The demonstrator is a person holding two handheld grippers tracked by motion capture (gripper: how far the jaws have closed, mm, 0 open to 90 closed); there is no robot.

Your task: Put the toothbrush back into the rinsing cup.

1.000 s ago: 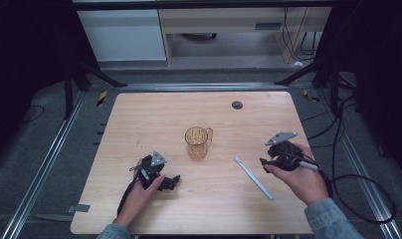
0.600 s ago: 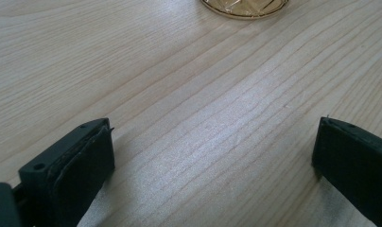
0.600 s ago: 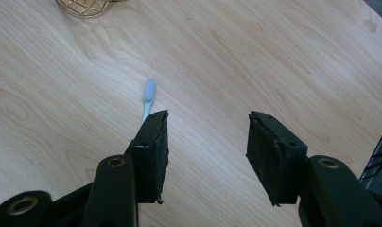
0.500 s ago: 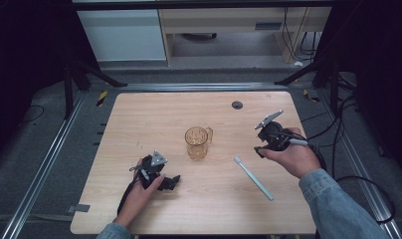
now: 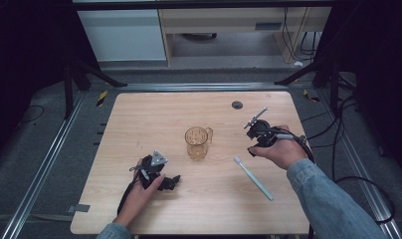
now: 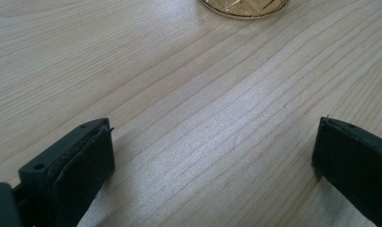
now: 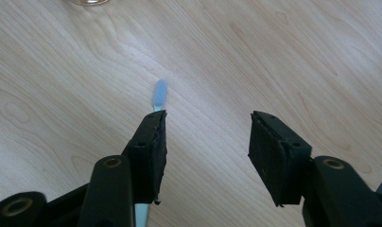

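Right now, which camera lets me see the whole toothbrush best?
The high view: the toothbrush lies whole on the table, between the glass mug and the right claw. The right gripper view shows just its head and a bit of handle behind one jaw. The left gripper view looks at bare wood.

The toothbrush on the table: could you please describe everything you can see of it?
The toothbrush is slim and pale blue-white, apparently plastic. It lies flat on the wooden table, unheld, running diagonally in the high view, its white brush head toward the amber glass mug and its handle toward the table's near edge. It lies apart from the mug, just below the right gripper. In the right gripper view its blurred tip shows beyond the left-hand jaw, which hides part of the handle; the open jaws are not around it.
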